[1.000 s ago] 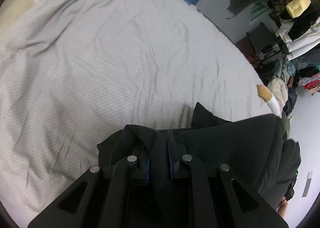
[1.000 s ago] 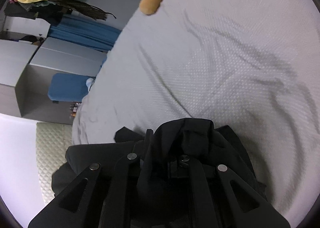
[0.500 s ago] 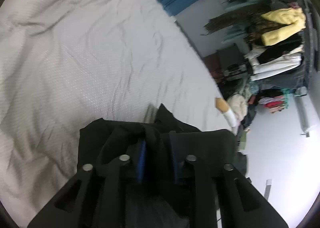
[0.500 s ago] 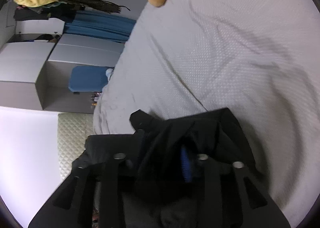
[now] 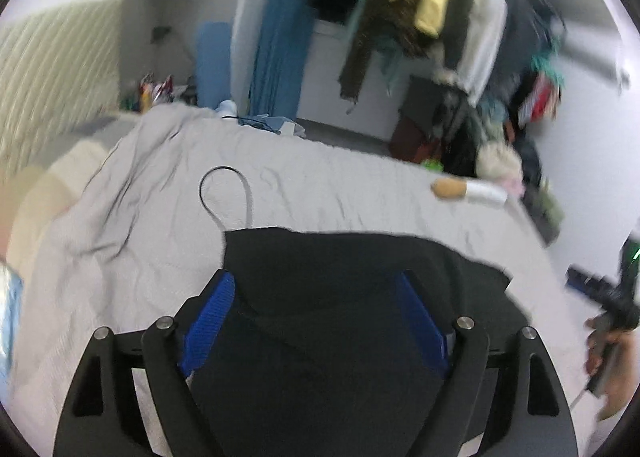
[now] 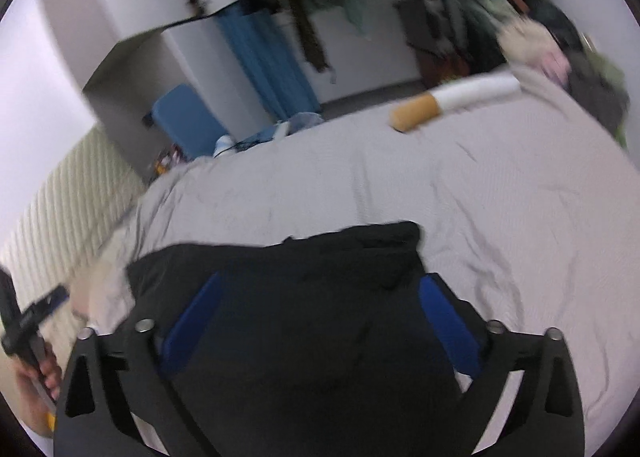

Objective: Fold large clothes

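A black garment (image 5: 352,269) lies spread on the grey bedspread (image 5: 160,225), with a thin black cord loop (image 5: 224,193) sticking out at its far left corner. My left gripper (image 5: 316,297) is open above the garment, its blue pads (image 5: 208,317) wide apart. In the right wrist view the same garment (image 6: 320,265) lies below my right gripper (image 6: 320,305), which is open too, with blue pads (image 6: 448,321) spread. Neither gripper holds cloth.
A cigarette-shaped pillow (image 5: 468,189) lies near the far right edge of the bed; it also shows in the right wrist view (image 6: 456,99). Beyond the bed stand a rack of hanging clothes (image 5: 420,9), blue curtains (image 5: 276,53) and a blue chair (image 6: 184,121). A ribbed headboard (image 5: 52,69) is at the left.
Both grippers have opened and let go of the black garment, which now lies flat on the bed. Both cameras have tilted up towards the room.
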